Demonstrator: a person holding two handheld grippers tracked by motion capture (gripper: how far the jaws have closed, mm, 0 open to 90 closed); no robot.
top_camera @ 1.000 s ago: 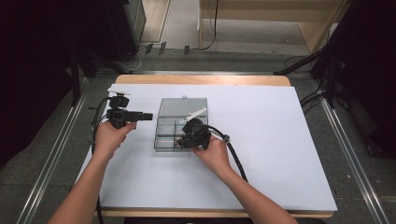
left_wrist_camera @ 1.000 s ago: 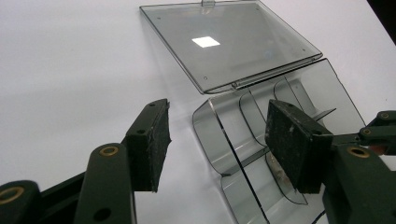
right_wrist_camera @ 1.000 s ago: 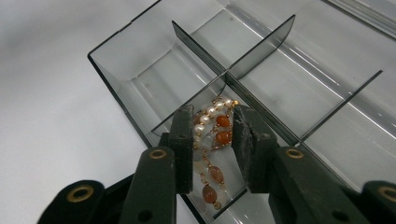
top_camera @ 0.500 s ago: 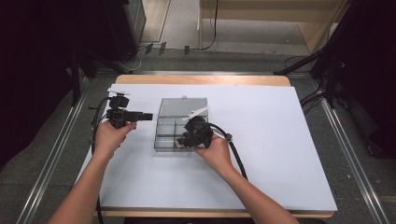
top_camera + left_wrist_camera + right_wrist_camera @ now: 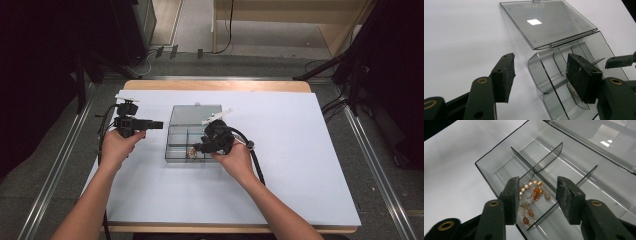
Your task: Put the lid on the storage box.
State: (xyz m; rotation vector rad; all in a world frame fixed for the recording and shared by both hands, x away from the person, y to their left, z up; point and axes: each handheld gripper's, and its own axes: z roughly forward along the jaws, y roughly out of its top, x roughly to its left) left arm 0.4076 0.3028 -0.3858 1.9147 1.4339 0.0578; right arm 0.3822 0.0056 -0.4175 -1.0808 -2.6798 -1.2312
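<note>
Bracelet (image 5: 531,200) lies released in the organizer box (image 5: 489,170) beneath my right hand-held gripper (image 5: 537,200), whose jaws have just been opening empty; next I lift clear, left hand-held gripper (image 5: 539,77) idle, gaping.

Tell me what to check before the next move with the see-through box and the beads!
1. Orange and pearl bead bracelet lies inside a compartment of the clear plastic divider box: ok.
2. Right hand-held gripper has let go; its jaws have just been opening and the pads stand apart above the beads: ok.
3. Clear hinged lid folded fully open: ok.
4. Left hand-held gripper open, nothing between its jaws: ok.
5. Beads clear of the divider walls: cannot tell.
</note>
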